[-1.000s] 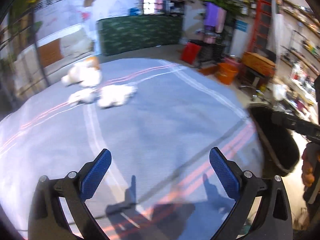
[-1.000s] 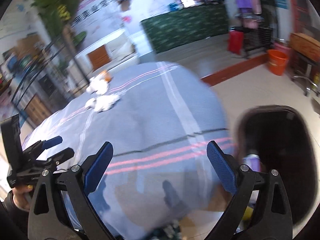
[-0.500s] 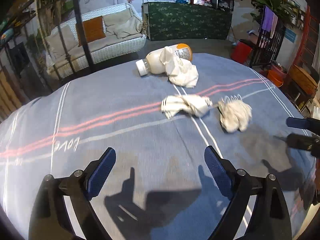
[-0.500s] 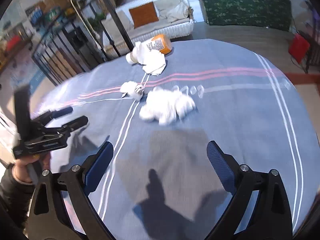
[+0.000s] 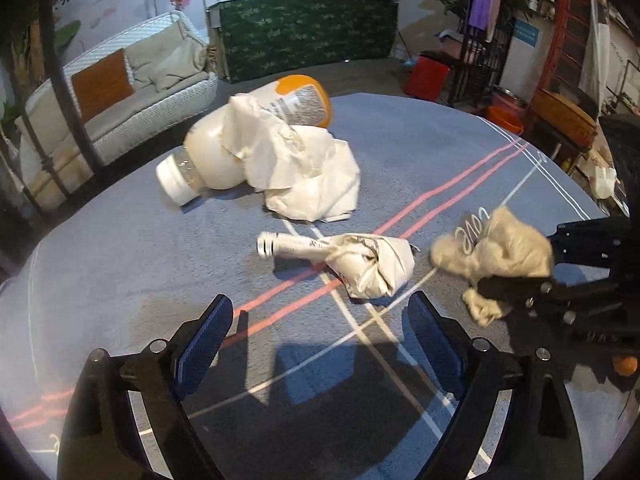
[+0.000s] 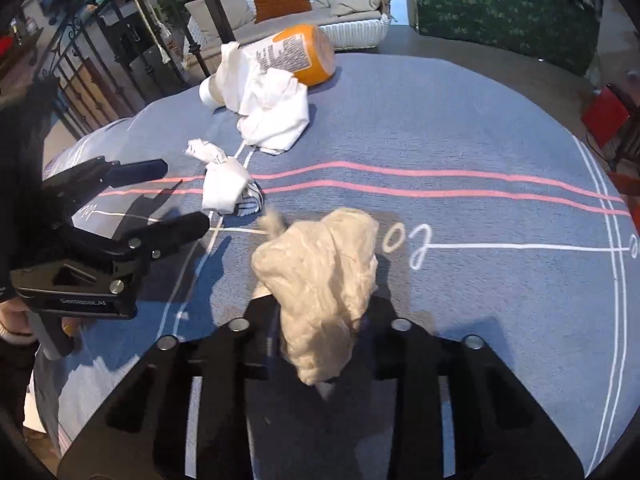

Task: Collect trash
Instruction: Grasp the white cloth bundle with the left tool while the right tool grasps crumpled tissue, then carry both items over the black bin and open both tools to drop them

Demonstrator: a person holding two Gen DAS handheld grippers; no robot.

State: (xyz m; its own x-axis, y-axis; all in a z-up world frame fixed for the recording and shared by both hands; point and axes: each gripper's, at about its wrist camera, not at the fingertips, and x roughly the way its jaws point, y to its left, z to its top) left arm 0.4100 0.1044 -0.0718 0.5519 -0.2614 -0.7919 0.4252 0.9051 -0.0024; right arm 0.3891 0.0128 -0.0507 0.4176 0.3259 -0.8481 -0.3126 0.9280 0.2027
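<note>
Now, right tongs (image 6: 320, 320): they are clenching on the cream-coloured tissue wad (image 6: 320, 276); the jaws have just been closing, and the wad is bulging up between them, so this piece is looking secured.
Tissue wad: in the left wrist view it is sitting at the right edge (image 5: 500, 252), pinched by the dark right tongs (image 5: 516, 276), low over or on the cloth; I cannot tell which.
Left tongs (image 5: 320, 344): released, jaws standing wide with nothing between them, hanging over the blue cloth just short of the next piece.
Meaning for the task: one item is in hand and probably ready to be carried off to a bin; the bin is not showing now.
Next piece: a twisted white wrapper (image 5: 360, 264) lying just beyond the left tongs.
Further: a plastic bottle with an orange base (image 5: 280, 112), on its side, draped with crumpled white paper (image 5: 312, 176).
Surface (image 5: 120, 264): round, covered in blue cloth with pink and white stripes.
Room: a white wicker sofa (image 5: 132, 96) and a green-draped counter (image 5: 304, 36) are standing beyond.
</note>
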